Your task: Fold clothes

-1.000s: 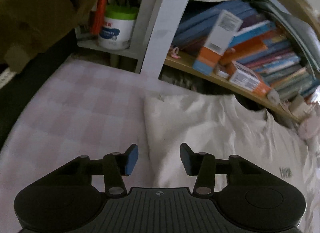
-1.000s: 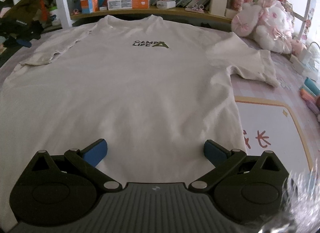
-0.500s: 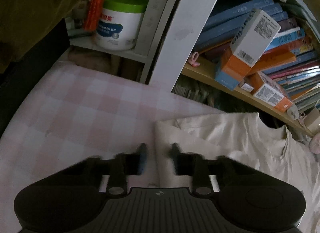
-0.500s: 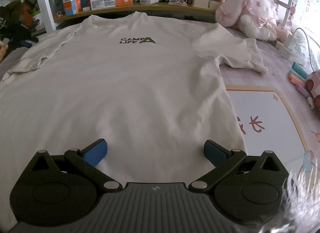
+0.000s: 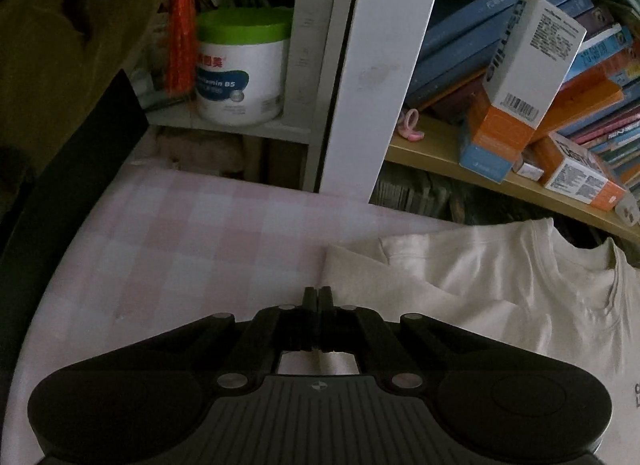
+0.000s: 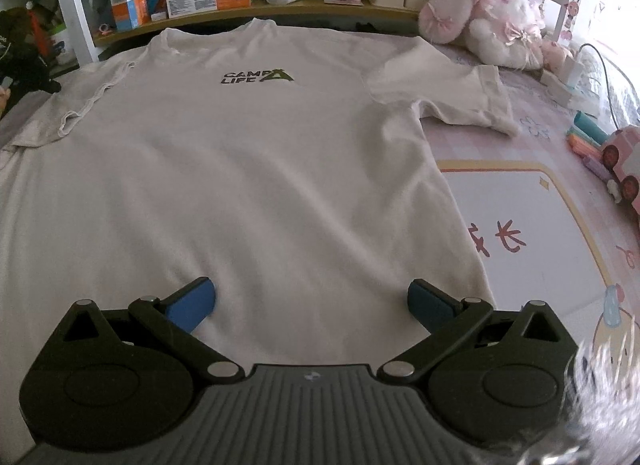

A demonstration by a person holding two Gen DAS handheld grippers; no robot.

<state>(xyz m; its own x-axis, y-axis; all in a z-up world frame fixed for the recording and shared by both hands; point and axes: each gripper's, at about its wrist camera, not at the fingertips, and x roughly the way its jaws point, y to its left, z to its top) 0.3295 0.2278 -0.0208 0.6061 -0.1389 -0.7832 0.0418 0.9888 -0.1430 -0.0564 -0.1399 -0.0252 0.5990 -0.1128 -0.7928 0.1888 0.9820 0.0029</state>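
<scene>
Left wrist view is pretty dim: the left gripper [image 5: 318,294] is clenched all the way, fingers pressed together right at the sleeve edge of the white T-shirt [image 5: 500,289], though whether any cloth is actually pinched between them I can't tell, since the fingers hide that spot. The shirt lies on a pink checked sheet [image 5: 180,241], its collar toward the bookshelf [image 5: 472,161] behind it. On that shelf, a white and orange box [image 5: 524,77] leans on a stack of books; its lettering runs sideways and is too dark to read here. Left of the shelf's white upright sits a white tub with a green lid [image 5: 240,69], and I can make out "Vitamin B5" on it, with red characters above that are too blurry to read. A red tassel [image 5: 180,25] hangs next to the tub. Right wrist view is much brighter: the right gripper [image 6: 310,301] is spread wide, blue pads apart over the lower part of the T-shirt, gripping nothing. The shirt lies flat, front up, with "CAMP LIFE" and a green triangle printed on the chest. On the bookshelf beyond the collar the same box reads "usmile". Right of the shirt there's a pink plush toy [image 6: 488,21] and a mat with red characters [image 6: 520,201], partly cut off by the frame. The shirt's bottom hem is hidden behind the gripper body.
</scene>
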